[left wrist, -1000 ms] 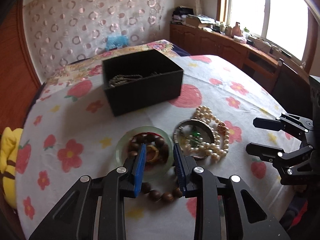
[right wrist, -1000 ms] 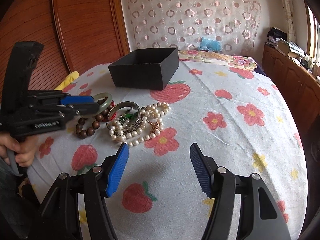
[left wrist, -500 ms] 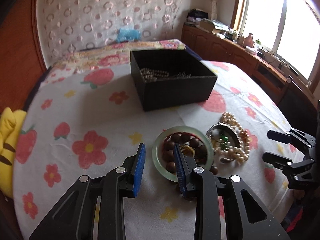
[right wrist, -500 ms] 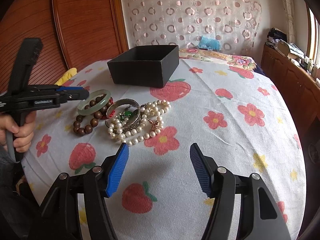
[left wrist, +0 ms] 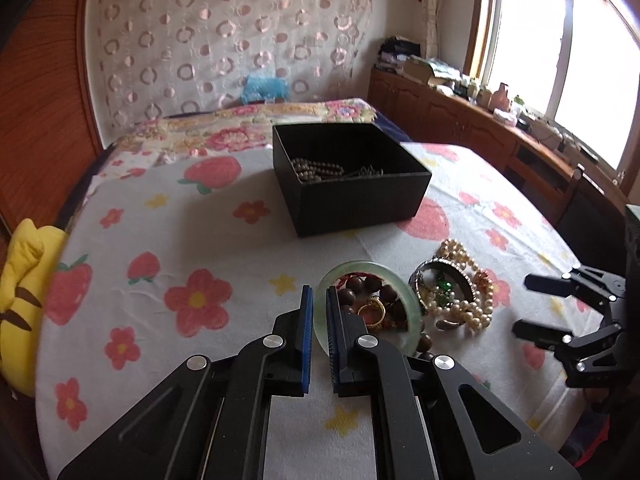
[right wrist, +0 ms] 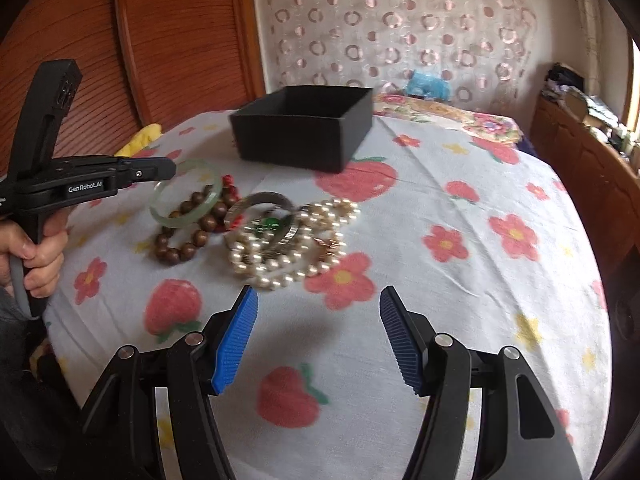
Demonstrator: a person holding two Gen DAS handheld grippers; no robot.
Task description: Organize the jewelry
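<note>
**Jade bangle pinched at the rim, box waiting behind**

Left gripper (left wrist: 317, 312) with jaws just drawn together on the near rim of the pale green jade bangle (left wrist: 372, 271), one pad outside the ring, one inside; seemingly a thin edge grip chosen because the hoop is too wide to span. Bangle tilted, its gripped side apparently raised off the flowered tabletop (left wrist: 168, 240), far side resting on the brown wooden bead bracelet (right wrist: 182, 250). A small gold ring (left wrist: 371, 312) visible inside the hoop. Just beside, touching in a heap: a silver bangle (right wrist: 262, 202) with a green stone, and a pearl strand (right wrist: 288, 264). Black open box (left wrist: 356, 200) well behind the pile, a bead string and a fine chain already lying inside — likely the destination. Right gripper (right wrist: 316, 328) hanging above bare cloth near the pearls, jaws wide apart and empty, probably held clear for the next piece. Bangle smooth, glossy, translucent; likely slippery and brittle under a narrow pinch.
</note>
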